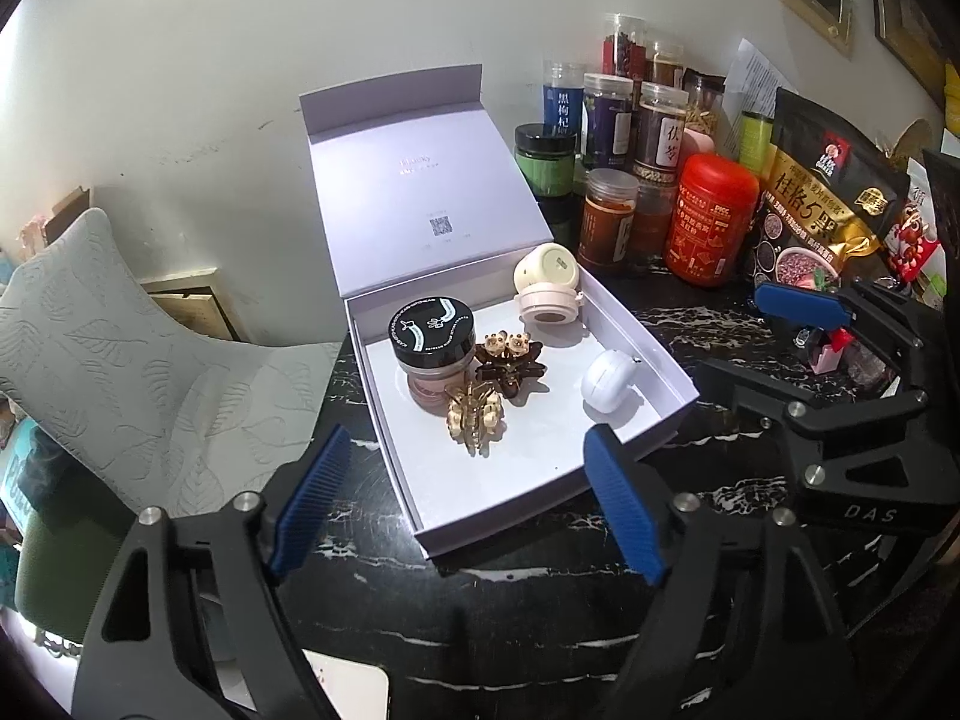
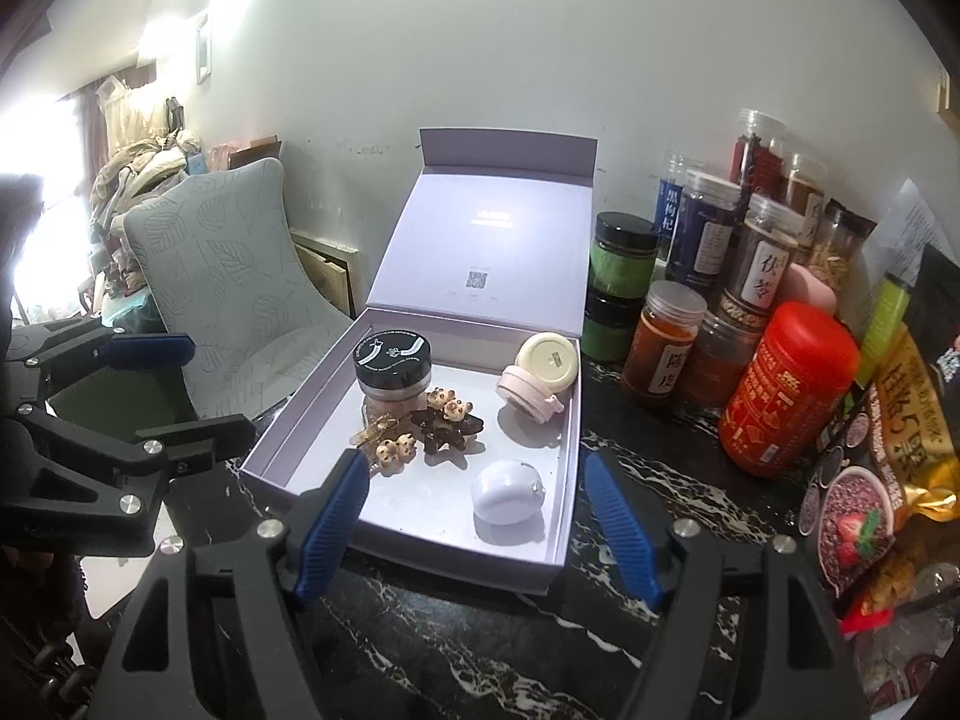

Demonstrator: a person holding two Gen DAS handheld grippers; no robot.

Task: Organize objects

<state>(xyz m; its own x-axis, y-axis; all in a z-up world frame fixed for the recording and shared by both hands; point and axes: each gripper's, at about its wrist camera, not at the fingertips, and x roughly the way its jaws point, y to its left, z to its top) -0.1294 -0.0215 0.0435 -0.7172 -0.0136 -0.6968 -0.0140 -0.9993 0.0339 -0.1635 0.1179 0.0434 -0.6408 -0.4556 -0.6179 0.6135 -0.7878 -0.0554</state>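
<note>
An open lilac gift box [image 1: 624,443] [image 2: 420,558] sits on the black marble table with its lid standing up behind. Inside lie a black-lidded jar [image 1: 431,333] [image 2: 393,365], a brown hair claw [image 1: 510,363] [image 2: 447,423], a gold hair claw [image 1: 474,414] [image 2: 387,444], a cream and pink round case [image 1: 547,288] [image 2: 540,381] and a white round case [image 1: 607,383] [image 2: 507,491]. My left gripper [image 1: 465,504] is open and empty just in front of the box. My right gripper [image 2: 477,531] is open and empty at the box's near edge; it also shows in the left wrist view [image 1: 798,330].
Several spice jars [image 1: 612,222] [image 2: 660,342], a red canister [image 1: 711,219] [image 2: 786,390] and a snack bag [image 1: 822,204] [image 2: 888,468] crowd the table to the right of the box. A grey cushioned chair [image 1: 120,372] [image 2: 228,282] stands to the left, against the white wall.
</note>
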